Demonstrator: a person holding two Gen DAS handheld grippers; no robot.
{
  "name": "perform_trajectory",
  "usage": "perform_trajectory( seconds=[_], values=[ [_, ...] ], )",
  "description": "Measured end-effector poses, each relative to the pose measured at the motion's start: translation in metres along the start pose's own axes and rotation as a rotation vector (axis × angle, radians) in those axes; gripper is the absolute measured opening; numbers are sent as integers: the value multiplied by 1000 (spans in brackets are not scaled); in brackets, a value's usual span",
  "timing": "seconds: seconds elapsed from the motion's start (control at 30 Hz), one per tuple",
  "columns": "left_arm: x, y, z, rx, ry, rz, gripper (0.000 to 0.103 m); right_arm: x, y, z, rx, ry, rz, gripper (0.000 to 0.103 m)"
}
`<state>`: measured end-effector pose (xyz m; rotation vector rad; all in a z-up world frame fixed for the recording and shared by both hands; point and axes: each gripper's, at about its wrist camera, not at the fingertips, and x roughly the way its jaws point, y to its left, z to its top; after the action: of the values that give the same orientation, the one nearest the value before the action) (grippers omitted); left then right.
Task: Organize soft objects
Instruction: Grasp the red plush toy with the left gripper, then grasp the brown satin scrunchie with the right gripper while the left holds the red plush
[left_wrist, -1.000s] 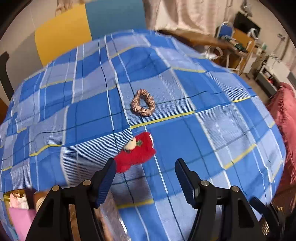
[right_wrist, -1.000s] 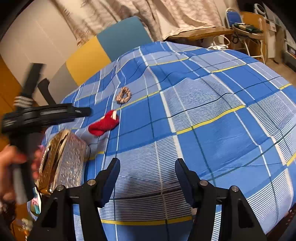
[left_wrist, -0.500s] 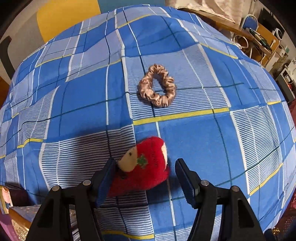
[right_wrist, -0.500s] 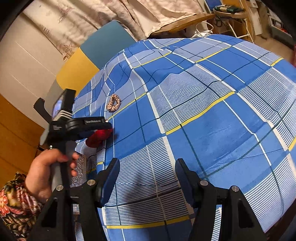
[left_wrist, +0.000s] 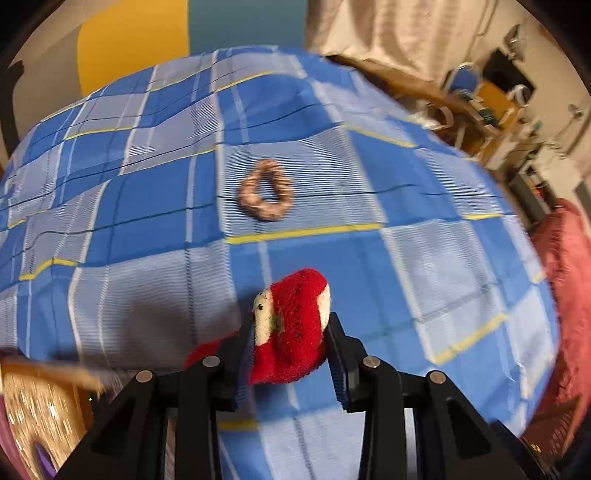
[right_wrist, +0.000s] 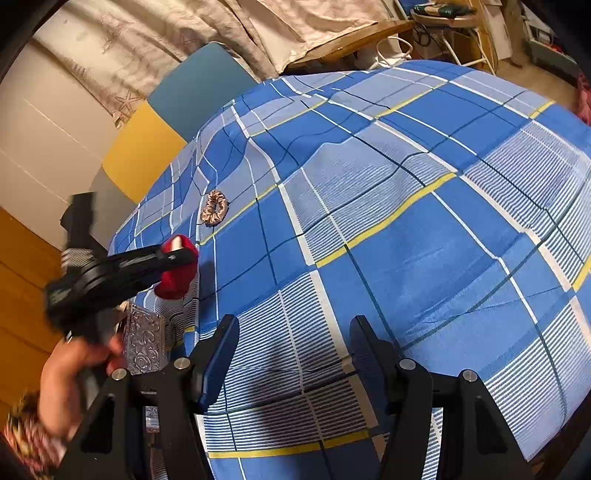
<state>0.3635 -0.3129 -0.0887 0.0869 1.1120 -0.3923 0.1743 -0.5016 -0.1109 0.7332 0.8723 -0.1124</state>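
**Left gripper clamps the red plush toy; right gripper hangs open over the bed**

The left gripper (left_wrist: 290, 345) has just been closing, and its two blue-padded fingers (left_wrist: 337, 354) now press on either side of a red plush toy (left_wrist: 291, 328), which bulges up between them. The toy is red with a cream patch, a small green mark and dark specks, and one red end trails out to the left, past the left finger. From the right wrist view the same gripper (right_wrist: 181, 258) reaches in from the left, held by a hand (right_wrist: 70, 376) with a patterned sleeve at the frame's edge, and the toy (right_wrist: 175, 275) sits pinched at its tip above the bedsheet (right_wrist: 406, 240).

The right gripper (right_wrist: 291, 354) stands with its jaws apart and nothing between them, only striped sheet below.

Beyond the toy, a tan satin scrunchie (left_wrist: 266, 190) lies flat on the blue, white and yellow checked sheet, well apart from both grippers. An ornate silver and gold box (right_wrist: 144, 341) sits at the bed's near left edge, just below the left gripper. Behind the bed are yellow and blue headboard panels (left_wrist: 133, 40), a pale curtain (left_wrist: 388, 37), and a cluttered desk at the far right.
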Motion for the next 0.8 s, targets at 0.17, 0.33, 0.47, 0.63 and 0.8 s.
perform_trajectory(
  seconds=[0.17,0.33,0.47,0.63,0.8],
  values=[
    [-28,-19,-46,27,-46,-70,35,0,-5,1,9,-4,-15,63],
    [-49,-34,-105,115,-115,-107,35,-4,-4,5,-17,-37,-28,63],
    [-55,-25,-149,109,-138,-157,35,1,3,6,-71,-41,-13,63],
    [-64,-6,-179,99,-177,-204,35,27,35,7,-232,-1,-15,65],
    [-69,14,-195,102,-187,-226,35,76,90,35,-418,-11,-18,75]
  ],
)
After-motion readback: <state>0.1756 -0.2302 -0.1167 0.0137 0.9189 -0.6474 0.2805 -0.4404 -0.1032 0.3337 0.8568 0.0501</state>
